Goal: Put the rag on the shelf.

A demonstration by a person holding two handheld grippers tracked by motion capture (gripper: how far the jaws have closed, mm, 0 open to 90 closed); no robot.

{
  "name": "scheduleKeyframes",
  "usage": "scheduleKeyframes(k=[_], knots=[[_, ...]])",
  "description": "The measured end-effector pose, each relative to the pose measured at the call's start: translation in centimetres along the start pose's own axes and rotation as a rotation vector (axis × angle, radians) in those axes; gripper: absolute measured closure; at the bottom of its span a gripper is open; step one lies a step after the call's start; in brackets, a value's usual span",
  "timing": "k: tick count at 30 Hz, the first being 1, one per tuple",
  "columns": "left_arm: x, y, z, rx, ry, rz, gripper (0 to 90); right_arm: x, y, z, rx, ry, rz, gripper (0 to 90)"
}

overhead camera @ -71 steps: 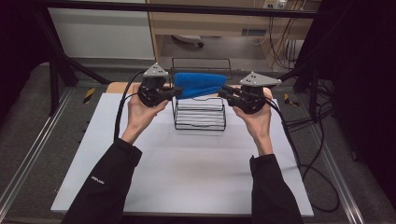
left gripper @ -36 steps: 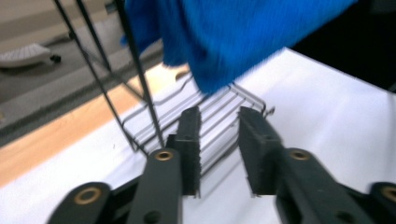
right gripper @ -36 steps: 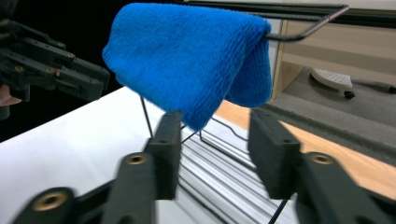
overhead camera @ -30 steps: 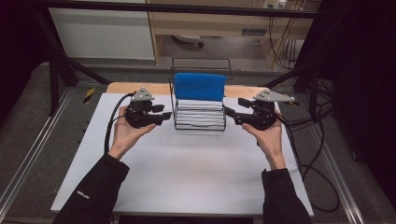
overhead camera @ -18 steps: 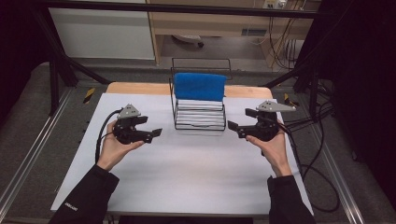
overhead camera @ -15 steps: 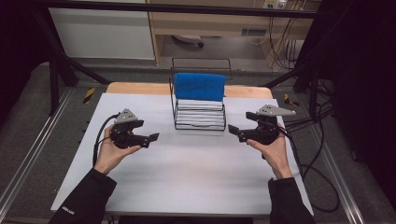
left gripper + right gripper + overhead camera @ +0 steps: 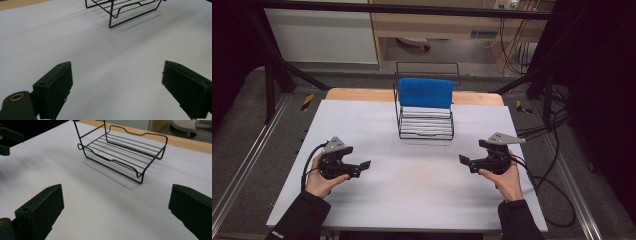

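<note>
Jaws on both grippers are spread wide and have just been opening, nothing between them. Left gripper [image 7: 364,164] and right gripper [image 7: 463,160] sit low over the white table [image 7: 412,190], well apart, each near a side edge. One black wire rack [image 7: 425,127] stands at the far middle, with one blue cloth [image 7: 426,93] draped over its tall back. Left gripper view cuts the rack [image 7: 120,10] off at the top, and the right gripper view shows no cloth on its base [image 7: 122,152].
</note>
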State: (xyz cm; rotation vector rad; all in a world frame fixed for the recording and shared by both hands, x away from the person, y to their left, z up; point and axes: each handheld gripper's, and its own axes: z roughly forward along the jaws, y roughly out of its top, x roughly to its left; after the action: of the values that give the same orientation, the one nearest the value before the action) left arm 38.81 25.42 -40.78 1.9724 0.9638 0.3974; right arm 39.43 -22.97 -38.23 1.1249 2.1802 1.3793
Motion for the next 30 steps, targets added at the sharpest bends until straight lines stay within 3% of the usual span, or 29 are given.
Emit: scheduleKeyframes(k=[13,23,30], knots=[[1.1,-3.5,-1.0,0.04,0.023,0.016,10.1,-0.9,-5.3,-0.8,0.067,0.012,0.035,0.6],[1.3,-5.0,-0.9,0.058,0.013,0.01,10.1,-1.4,-7.7,-2.0,0.073,0.036,0.027,0.6],[1.3,-5.5,-0.8,0.069,0.011,0.005,10.1,-1.4,-8.2,-2.2,0.076,0.035,0.032,0.6]])
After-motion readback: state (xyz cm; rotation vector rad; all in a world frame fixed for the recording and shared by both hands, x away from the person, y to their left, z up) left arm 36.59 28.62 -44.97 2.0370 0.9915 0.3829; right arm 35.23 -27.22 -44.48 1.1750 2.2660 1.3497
